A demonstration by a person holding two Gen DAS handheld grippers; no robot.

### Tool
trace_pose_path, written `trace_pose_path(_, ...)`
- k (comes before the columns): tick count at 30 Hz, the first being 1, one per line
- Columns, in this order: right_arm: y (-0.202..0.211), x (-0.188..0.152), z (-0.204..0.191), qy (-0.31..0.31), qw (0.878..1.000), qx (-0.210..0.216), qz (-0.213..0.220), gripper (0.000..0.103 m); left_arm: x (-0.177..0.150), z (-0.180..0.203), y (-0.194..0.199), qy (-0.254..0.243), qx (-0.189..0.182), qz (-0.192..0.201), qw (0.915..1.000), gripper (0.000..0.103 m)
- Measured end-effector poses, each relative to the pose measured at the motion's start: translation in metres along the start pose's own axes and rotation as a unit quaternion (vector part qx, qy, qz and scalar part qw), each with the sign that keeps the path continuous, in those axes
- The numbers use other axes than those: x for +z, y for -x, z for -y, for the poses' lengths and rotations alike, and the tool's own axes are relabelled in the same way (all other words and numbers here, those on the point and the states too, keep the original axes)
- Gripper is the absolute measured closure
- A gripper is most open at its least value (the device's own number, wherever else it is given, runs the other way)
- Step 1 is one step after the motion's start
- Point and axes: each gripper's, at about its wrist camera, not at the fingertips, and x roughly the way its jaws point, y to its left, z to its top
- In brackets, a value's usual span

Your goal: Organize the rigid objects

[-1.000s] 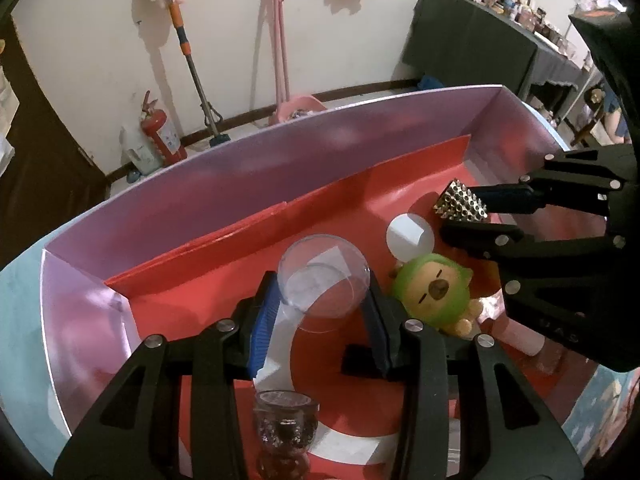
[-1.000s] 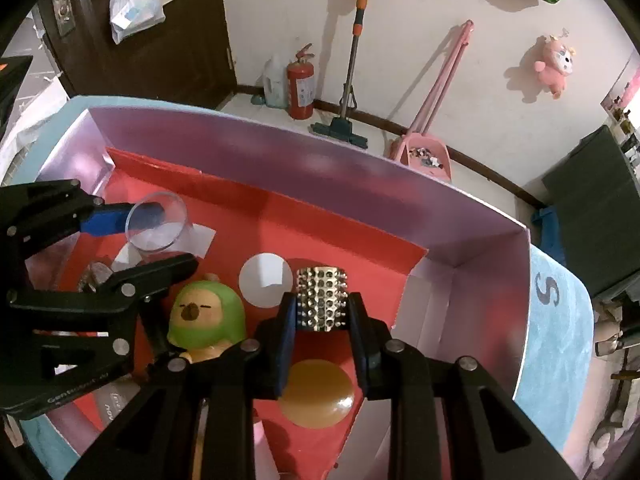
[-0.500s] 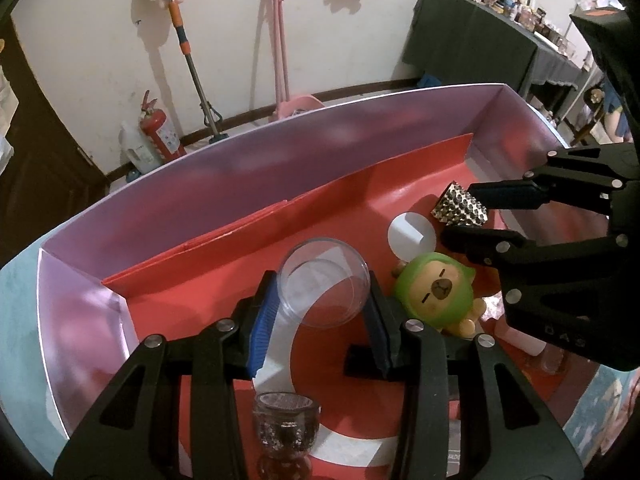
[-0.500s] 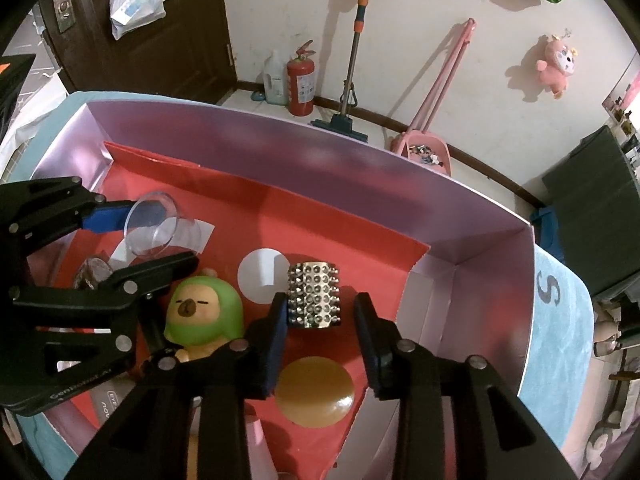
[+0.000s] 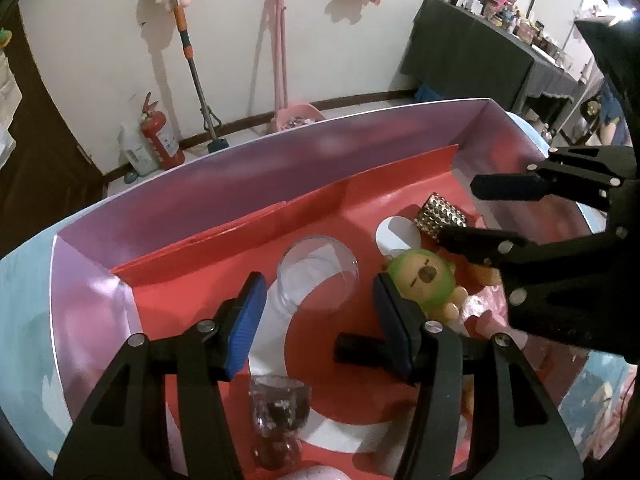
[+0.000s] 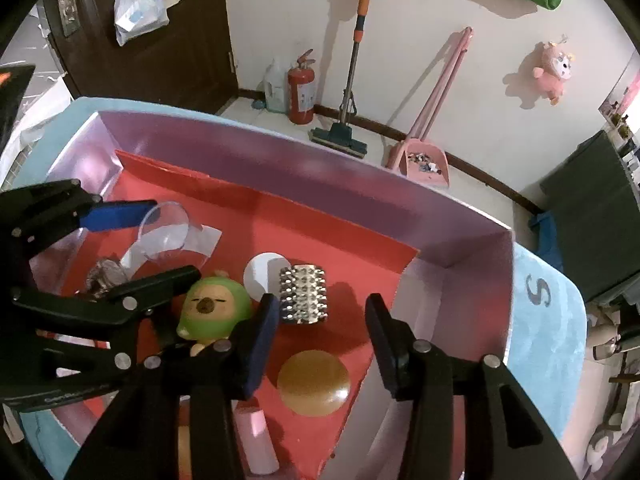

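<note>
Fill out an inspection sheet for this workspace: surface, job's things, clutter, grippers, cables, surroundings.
Surface: box with lilac walls and a red floor, on a light blue surface.
Job's things: clear cup on its side; studded block by a white disc; green toy between them; small glass goblet; amber disc; pink cylinder.
Clutter: nothing seen.
Grippers: left gripper jaws have just opened, pads clear of the cup; right gripper jaws have just opened, block released.
Cables: nothing seen.
Surroundings: fire extinguisher, mop, pink dustpan, plush toys on the wall, dark door.
</note>
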Motion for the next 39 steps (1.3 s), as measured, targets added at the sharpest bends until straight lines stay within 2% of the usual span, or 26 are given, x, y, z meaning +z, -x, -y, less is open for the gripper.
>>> trace_pose_path(3, 0.01, -0.001, 0.002, -0.006, 1.0, 0.001, 0.007, 0.054, -0.004, -0.001, 0.011, 0.012, -0.011, 0.007, 0.9998, 0.045)
trace_pose_path(5, 0.018, -0.003, 0.003, -0.009, 1.0, -0.001, 0.013, 0.053, -0.009, -0.002, 0.02, 0.017, -0.009, 0.019, 0.9996, 0.037)
trace_pose_path(12, 0.054, -0.016, -0.002, -0.023, 0.999, 0.005, 0.045, 0.047, -0.027, 0.002, 0.064, 0.031, -0.009, 0.062, 0.9976, 0.034)
trace_pose_path(14, 0.068, -0.022, -0.006, -0.024, 0.998, 0.005, 0.056, 0.043, -0.035, 0.005, 0.079, 0.036, -0.004, 0.08, 0.9962, 0.028)
trace_pose_path(17, 0.089, -0.033, -0.013, -0.025, 0.997, 0.005, 0.077, 0.037, -0.048, 0.01, 0.1, 0.037, 0.005, 0.105, 0.9938, 0.027)
trace_pose_path(21, 0.118, -0.049, -0.022, -0.03, 0.994, 0.011, 0.106, 0.035, -0.066, 0.021, 0.122, 0.04, 0.024, 0.127, 0.9908, 0.024)
trace_pose_path(23, 0.131, -0.06, -0.026, -0.035, 0.992, 0.011, 0.125, 0.029, -0.078, 0.026, 0.132, 0.043, 0.034, 0.143, 0.9883, 0.016)
trace_pose_path(26, 0.143, -0.072, -0.03, -0.042, 0.988, 0.011, 0.149, 0.015, -0.092, 0.032, 0.139, 0.046, 0.051, 0.157, 0.9852, 0.011)
trace_pose_path(33, 0.146, -0.1, -0.036, -0.077, 0.978, 0.019, 0.192, 0.009, -0.118, 0.034, 0.14, 0.072, 0.09, 0.195, 0.9741, 0.011)
trace_pose_path(36, 0.14, -0.112, -0.04, -0.079, 0.973, 0.006, 0.216, 0.0, -0.124, 0.031, 0.135, 0.084, 0.106, 0.213, 0.9677, 0.011)
trace_pose_path(39, 0.132, -0.123, -0.045, -0.08, 0.967, -0.014, 0.242, 0.0, -0.128, 0.028, 0.123, 0.099, 0.112, 0.221, 0.9637, 0.011)
